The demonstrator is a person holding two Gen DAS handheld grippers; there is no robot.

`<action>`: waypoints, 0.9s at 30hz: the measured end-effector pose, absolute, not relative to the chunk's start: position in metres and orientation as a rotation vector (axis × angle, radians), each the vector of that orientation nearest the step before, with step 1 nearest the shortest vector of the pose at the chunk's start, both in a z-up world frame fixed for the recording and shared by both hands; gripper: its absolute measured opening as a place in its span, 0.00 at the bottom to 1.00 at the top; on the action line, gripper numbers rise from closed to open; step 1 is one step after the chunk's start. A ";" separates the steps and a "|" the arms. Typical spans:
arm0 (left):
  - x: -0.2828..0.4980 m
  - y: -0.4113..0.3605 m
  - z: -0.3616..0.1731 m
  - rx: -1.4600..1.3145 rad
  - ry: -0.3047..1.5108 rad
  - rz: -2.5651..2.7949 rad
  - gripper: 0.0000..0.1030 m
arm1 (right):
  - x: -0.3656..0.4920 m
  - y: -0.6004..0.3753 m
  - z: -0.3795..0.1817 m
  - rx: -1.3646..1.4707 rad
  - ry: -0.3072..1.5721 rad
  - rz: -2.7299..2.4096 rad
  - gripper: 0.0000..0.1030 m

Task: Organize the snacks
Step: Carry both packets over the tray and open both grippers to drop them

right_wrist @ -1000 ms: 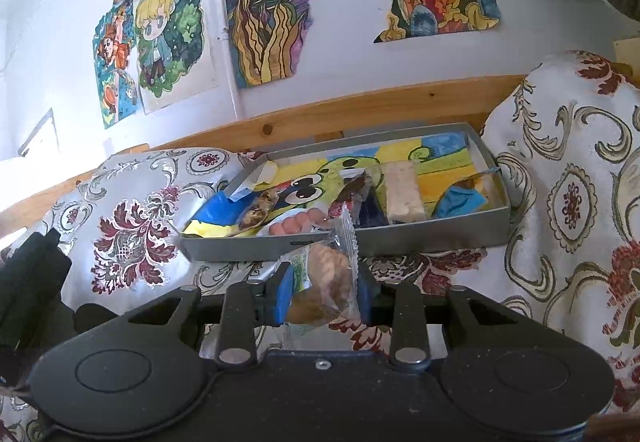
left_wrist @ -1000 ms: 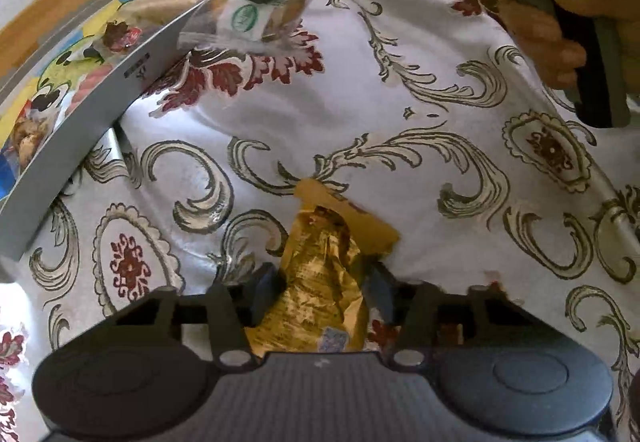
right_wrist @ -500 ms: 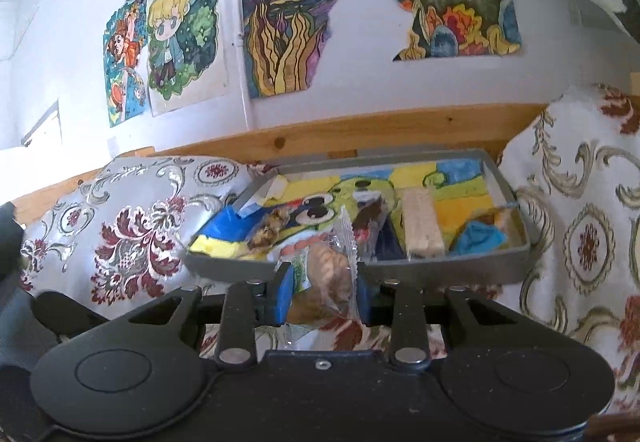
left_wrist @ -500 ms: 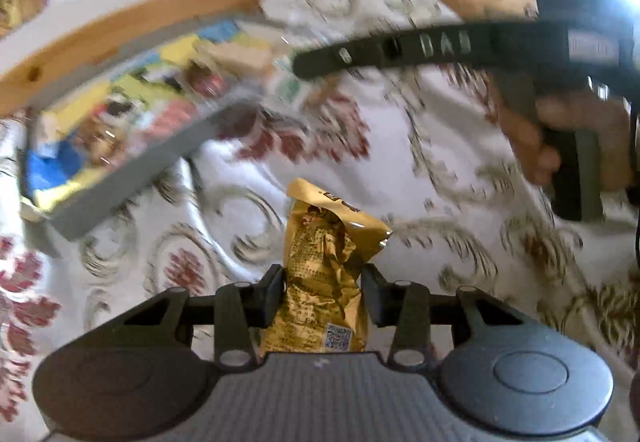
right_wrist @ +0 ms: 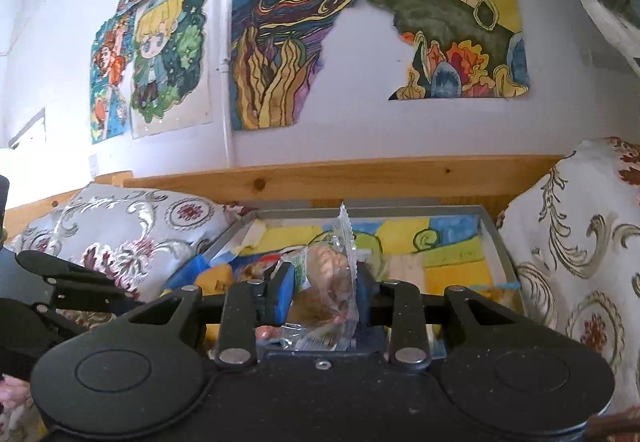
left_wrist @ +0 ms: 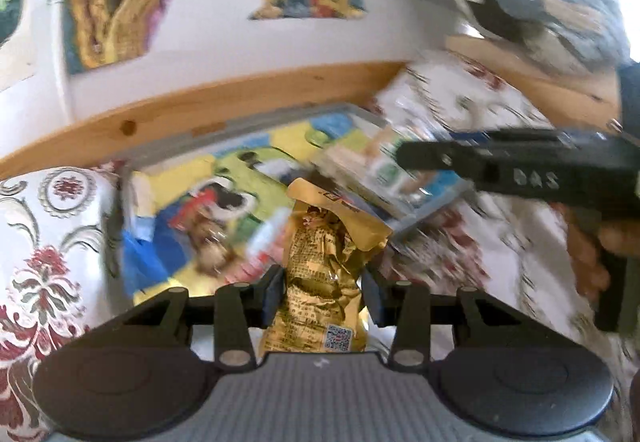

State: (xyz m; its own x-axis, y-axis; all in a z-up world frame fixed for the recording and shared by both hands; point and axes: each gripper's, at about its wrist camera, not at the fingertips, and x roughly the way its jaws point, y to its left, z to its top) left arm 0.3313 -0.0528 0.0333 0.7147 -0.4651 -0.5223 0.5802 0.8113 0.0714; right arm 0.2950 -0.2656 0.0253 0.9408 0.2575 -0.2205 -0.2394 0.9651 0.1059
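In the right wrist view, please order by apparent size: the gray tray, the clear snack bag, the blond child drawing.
1. gray tray
2. blond child drawing
3. clear snack bag, although it is nearest the camera

A home bedroom, hand-coloured drawings [right_wrist: 288,41] taped on the wall at twelve o'clock, pine bed rail [right_wrist: 360,177], floral damask bedspread [right_wrist: 580,262] at three o'clock

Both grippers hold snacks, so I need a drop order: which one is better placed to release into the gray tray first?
Right, probably: the right gripper holds its clear cookie packet over the gray tray, while the left gripper with the gold packet sits nearer its front edge.
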 end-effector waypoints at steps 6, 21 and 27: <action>0.375 -0.057 0.034 0.120 0.530 -0.420 0.45 | 0.329 -0.258 0.022 0.100 0.272 0.250 0.32; 0.422 -0.047 0.020 0.045 0.574 -0.205 0.47 | 0.382 -0.230 -0.001 0.128 0.358 0.282 0.32; 0.427 -0.039 0.012 0.017 0.602 -0.180 0.51 | 0.396 -0.229 -0.004 0.134 0.388 0.275 0.36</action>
